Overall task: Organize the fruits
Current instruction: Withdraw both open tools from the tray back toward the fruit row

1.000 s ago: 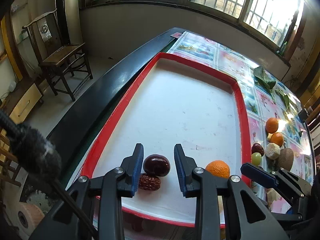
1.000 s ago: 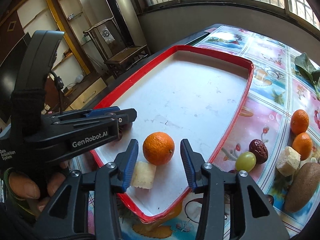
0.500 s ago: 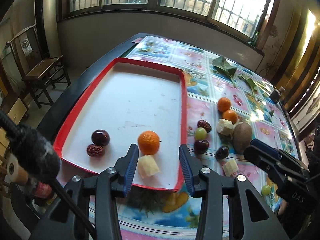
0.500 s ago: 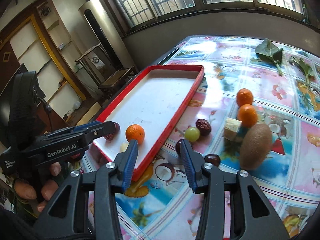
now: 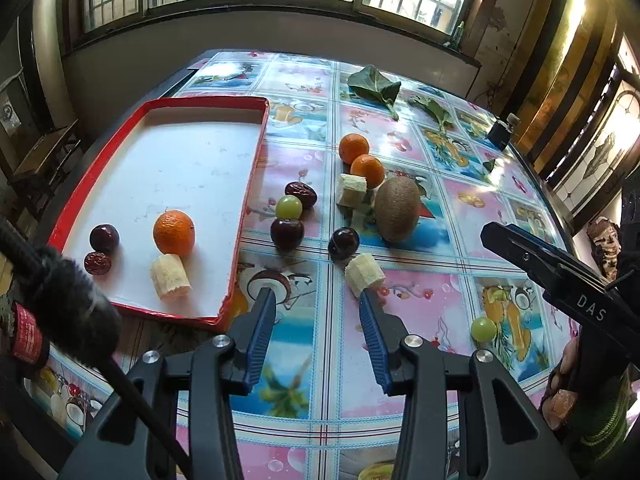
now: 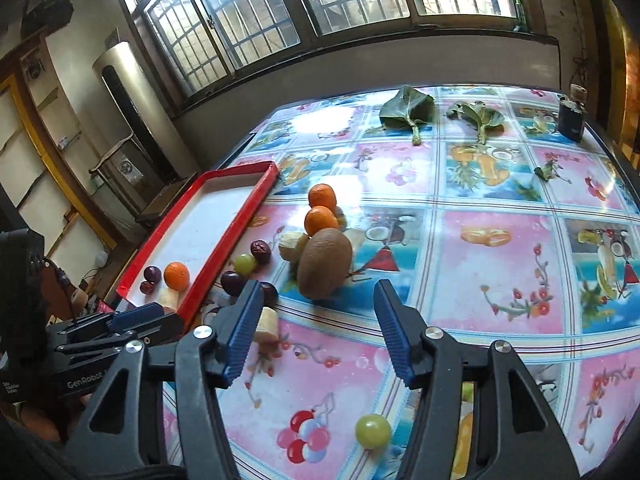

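Note:
A red-rimmed white tray (image 5: 256, 148) holds an orange (image 5: 174, 232), a banana piece (image 5: 170, 278), a dark cherry (image 5: 104, 237) and a red date (image 5: 97, 263). On the table to its right lie two oranges (image 5: 354, 148), a kiwi (image 5: 397, 208), banana pieces (image 5: 363, 272), a green grape (image 5: 289, 206), a date (image 5: 301, 191) and dark cherries (image 5: 286, 233). My left gripper (image 5: 316, 296) is open and empty above the table, right of the tray's near corner. My right gripper (image 6: 318, 296) is open and empty, just short of the kiwi (image 6: 325, 263). A lone grape (image 6: 373, 432) lies under it.
Green leaves (image 5: 376, 86) and a small dark jar (image 5: 500, 132) lie at the table's far side. The table has a patterned fruit cloth (image 6: 500, 264). A wooden chair (image 5: 36, 160) stands left of the table.
Both grippers have pulled back and swung right, away from the tray and over the loose fruit on the table. The orange and the cherry stay in the tray.

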### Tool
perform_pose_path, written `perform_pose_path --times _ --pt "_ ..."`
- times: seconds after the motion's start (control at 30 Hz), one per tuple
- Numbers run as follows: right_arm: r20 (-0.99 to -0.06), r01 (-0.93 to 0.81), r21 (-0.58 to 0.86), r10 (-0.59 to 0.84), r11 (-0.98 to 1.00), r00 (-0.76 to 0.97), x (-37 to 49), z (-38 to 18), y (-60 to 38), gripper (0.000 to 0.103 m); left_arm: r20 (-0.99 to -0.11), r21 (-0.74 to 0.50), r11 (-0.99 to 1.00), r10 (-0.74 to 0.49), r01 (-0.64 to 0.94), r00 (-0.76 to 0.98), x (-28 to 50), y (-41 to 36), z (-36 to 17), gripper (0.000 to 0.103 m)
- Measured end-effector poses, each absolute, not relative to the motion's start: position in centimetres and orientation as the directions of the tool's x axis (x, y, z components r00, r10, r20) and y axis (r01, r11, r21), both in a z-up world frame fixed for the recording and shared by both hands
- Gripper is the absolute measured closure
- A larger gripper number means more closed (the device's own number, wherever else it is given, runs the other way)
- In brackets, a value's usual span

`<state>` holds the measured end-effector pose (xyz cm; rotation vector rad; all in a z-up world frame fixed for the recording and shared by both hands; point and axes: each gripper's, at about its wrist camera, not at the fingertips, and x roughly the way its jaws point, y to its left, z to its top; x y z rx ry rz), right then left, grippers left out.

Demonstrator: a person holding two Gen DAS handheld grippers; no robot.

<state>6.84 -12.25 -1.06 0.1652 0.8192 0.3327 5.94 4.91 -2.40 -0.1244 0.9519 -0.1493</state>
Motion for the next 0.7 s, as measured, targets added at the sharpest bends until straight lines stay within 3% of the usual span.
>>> perform_pose_path --times 0.7 --pt "-0.749 -0.201 0.25 0.321 0.947 0.58 3.5 -3.5 -15.0 0.044 -0.819 -0.177 0.979 -0.205 0.104 0.536 5.7 2.7 -3.4 0.053"
